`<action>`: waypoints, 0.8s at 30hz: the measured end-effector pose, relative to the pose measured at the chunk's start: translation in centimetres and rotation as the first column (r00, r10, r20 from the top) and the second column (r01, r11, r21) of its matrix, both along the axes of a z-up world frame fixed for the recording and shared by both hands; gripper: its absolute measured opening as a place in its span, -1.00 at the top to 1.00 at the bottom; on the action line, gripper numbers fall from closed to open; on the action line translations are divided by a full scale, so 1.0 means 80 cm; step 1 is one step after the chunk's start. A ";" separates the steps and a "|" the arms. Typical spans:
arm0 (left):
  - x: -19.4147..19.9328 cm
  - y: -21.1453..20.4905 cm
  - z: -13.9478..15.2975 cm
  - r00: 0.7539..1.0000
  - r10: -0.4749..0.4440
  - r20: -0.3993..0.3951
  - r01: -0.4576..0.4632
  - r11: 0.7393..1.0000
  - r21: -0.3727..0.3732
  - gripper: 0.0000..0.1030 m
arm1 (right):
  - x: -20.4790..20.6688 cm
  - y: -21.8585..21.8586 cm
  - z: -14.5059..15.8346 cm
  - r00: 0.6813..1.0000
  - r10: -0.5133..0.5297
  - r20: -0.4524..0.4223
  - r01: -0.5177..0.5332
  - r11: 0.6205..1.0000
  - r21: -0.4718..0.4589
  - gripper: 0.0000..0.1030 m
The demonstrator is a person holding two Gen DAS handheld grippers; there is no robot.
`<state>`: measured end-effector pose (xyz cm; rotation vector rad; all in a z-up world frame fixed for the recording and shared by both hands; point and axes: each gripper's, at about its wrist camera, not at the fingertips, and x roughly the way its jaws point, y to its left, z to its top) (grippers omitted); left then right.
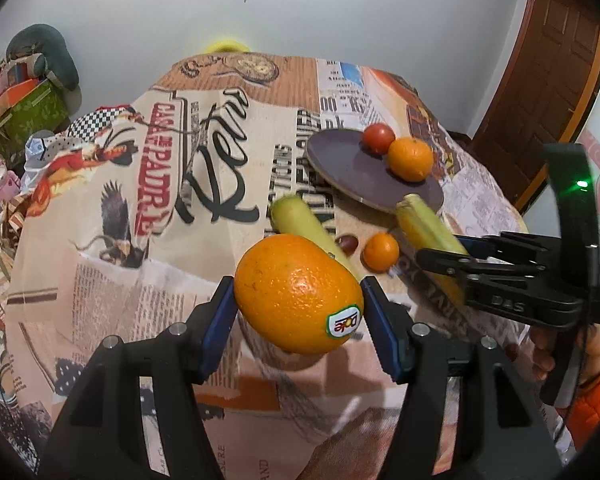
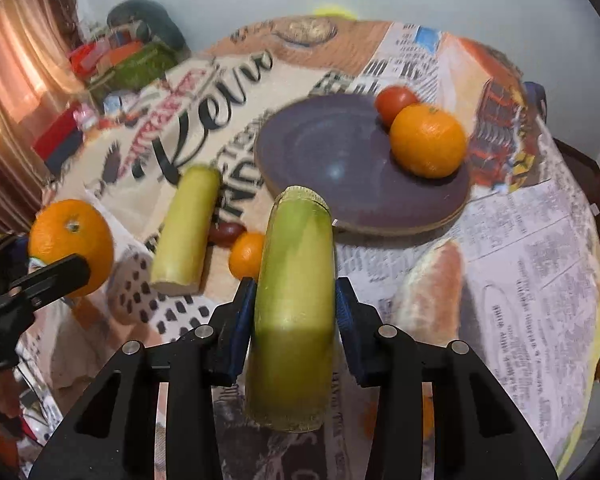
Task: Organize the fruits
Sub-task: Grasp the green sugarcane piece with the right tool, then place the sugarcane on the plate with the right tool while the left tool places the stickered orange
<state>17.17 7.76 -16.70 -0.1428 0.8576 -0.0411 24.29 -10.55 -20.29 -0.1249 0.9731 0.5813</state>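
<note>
In the left wrist view, a large orange [image 1: 298,294] bearing a sticker is clamped between the blue pads of the left gripper [image 1: 299,300] above the printed tablecloth [image 1: 100,240]; ahead and to its right a purple plate [image 1: 340,160] is seen with a tomato [image 1: 377,139] and a tangerine [image 1: 410,159] on it. In the right wrist view, a yellow-green cut stalk [image 2: 294,304] is gripped lengthwise by the narrowly set right gripper [image 2: 296,312], while a second stalk [image 2: 186,228], a small tangerine [image 2: 246,254] and a dark red fruit [image 2: 224,232] are seen lying ahead to its left, short of the plate.
</note>
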 end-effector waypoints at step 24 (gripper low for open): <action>0.107 -0.034 0.059 0.990 -0.062 0.129 0.056 0.997 0.044 -0.20 | 0.063 -0.032 0.086 0.982 -0.061 0.181 0.047 0.996 0.082 0.30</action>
